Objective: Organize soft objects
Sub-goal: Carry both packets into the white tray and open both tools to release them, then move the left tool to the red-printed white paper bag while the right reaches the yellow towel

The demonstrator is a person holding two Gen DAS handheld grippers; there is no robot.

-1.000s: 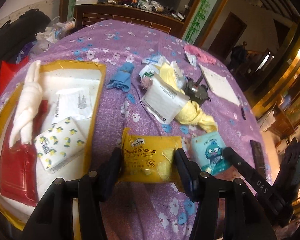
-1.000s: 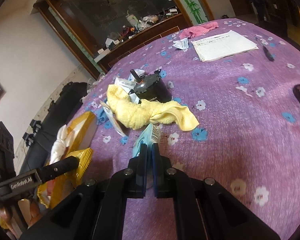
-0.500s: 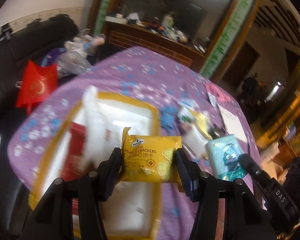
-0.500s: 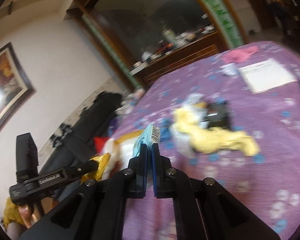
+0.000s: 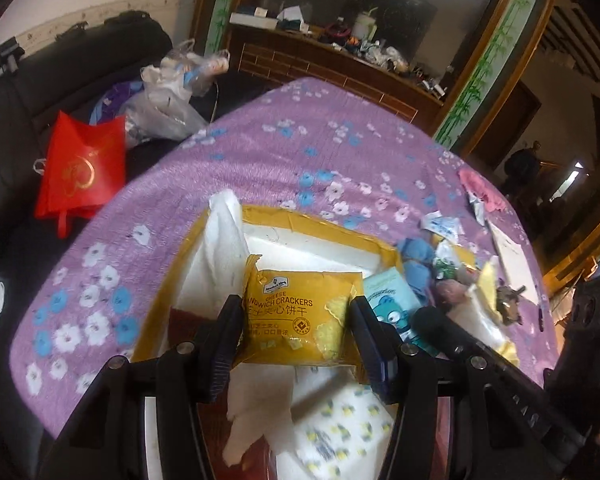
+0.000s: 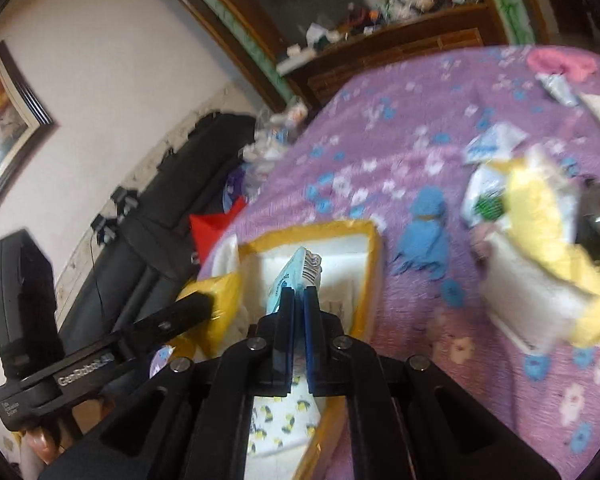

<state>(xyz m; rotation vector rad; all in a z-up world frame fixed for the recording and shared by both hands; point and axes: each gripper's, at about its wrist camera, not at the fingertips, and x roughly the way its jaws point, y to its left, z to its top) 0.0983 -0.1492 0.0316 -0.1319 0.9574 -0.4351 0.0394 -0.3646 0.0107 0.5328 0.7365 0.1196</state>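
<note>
My left gripper (image 5: 296, 320) is shut on a yellow packet of cheese sandwich crackers (image 5: 300, 316) and holds it above the yellow-rimmed box (image 5: 284, 220). My right gripper (image 6: 299, 300) is shut on a light blue tissue packet (image 6: 296, 276), also over the box (image 6: 370, 256); the packet also shows in the left wrist view (image 5: 392, 300). In the box lie a white cloth (image 5: 224, 232) and a lemon-print tissue pack (image 5: 340, 432). A blue cloth (image 6: 426, 228) and a yellow towel (image 6: 540, 208) lie on the purple flowered table (image 5: 300, 152).
A red bag (image 5: 80, 168) and plastic bags (image 5: 168, 96) sit on the black sofa to the left of the table. A pink cloth (image 6: 560, 62), a white paper (image 5: 512, 256) and small packets lie at the table's right. A wooden sideboard (image 5: 332, 64) stands behind.
Both grippers have lifted their packets off the table and carried them left, from the open tablecloth to above the yellow-rimmed box.
</note>
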